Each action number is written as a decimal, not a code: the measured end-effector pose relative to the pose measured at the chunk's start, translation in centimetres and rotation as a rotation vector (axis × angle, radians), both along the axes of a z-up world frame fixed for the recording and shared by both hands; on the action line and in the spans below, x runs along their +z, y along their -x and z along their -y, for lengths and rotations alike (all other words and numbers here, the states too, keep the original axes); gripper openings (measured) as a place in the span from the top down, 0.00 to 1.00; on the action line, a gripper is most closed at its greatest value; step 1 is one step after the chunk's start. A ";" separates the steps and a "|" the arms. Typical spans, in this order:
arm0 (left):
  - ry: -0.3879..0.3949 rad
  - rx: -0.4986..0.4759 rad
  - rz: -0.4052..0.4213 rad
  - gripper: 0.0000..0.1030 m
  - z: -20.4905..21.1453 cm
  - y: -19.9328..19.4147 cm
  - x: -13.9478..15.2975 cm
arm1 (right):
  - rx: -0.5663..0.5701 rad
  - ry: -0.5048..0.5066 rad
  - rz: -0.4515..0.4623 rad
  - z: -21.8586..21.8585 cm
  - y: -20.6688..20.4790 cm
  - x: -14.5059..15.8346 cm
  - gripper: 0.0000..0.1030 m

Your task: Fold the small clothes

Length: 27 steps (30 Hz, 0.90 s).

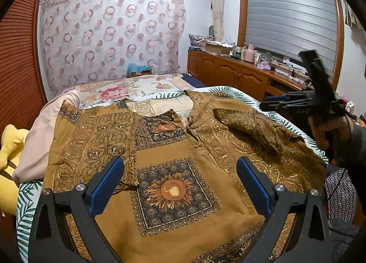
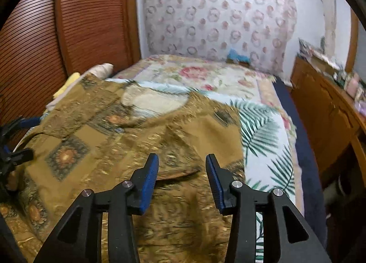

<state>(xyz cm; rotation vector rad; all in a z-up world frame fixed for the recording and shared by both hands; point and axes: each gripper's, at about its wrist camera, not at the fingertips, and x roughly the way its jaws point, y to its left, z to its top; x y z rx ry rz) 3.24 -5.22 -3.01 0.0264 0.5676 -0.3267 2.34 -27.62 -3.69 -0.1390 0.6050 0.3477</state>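
Observation:
A mustard-brown shirt [image 1: 173, 148] printed with dark sunflower squares lies flat on the bed, collar at the far side. One sleeve [image 1: 251, 123] is folded inward over the body on the right. My left gripper [image 1: 180, 160] hovers open over the shirt's lower chest with nothing between its blue pads. It also shows at the left edge of the right wrist view [image 2: 26, 138]. My right gripper [image 2: 181, 157] stands open above the folded sleeve side of the shirt [image 2: 128, 139], its pads holding nothing. A hand holds it at the right edge of the left wrist view [image 1: 265, 104].
A leaf-print sheet [image 2: 263, 130] lies under the shirt, with a floral bedspread [image 1: 128, 89] beyond. A pink cloth [image 1: 34, 144] and a yellow item [image 1: 9, 148] sit at the bed's left. A louvred wardrobe [image 2: 80, 22] stands left, a cluttered wooden cabinet [image 1: 228, 73] right.

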 end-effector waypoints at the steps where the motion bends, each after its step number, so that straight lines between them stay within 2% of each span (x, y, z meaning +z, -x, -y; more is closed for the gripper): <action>1: 0.000 0.000 0.001 0.03 0.0 0.0 0.0 | -0.020 -0.003 -0.017 0.2 -0.6 -0.3 0.57; 5: 0.002 0.000 -0.001 0.03 0.0 0.0 0.0 | -0.038 -0.044 -0.090 0.3 -2.6 -1.3 0.57; 13: 0.012 0.015 -0.010 0.03 -0.6 -0.4 -0.2 | 0.052 -0.056 -0.216 -3.2 -4.9 -3.0 0.58; 24: 0.035 0.071 -0.006 0.03 -3.3 -1.0 0.1 | 0.222 -0.113 -0.164 -9.3 -3.3 -1.1 0.58; 27: 0.030 0.089 -0.001 0.03 -4.4 -1.4 0.5 | 0.220 -0.077 -0.110 -9.4 -2.5 -0.2 0.58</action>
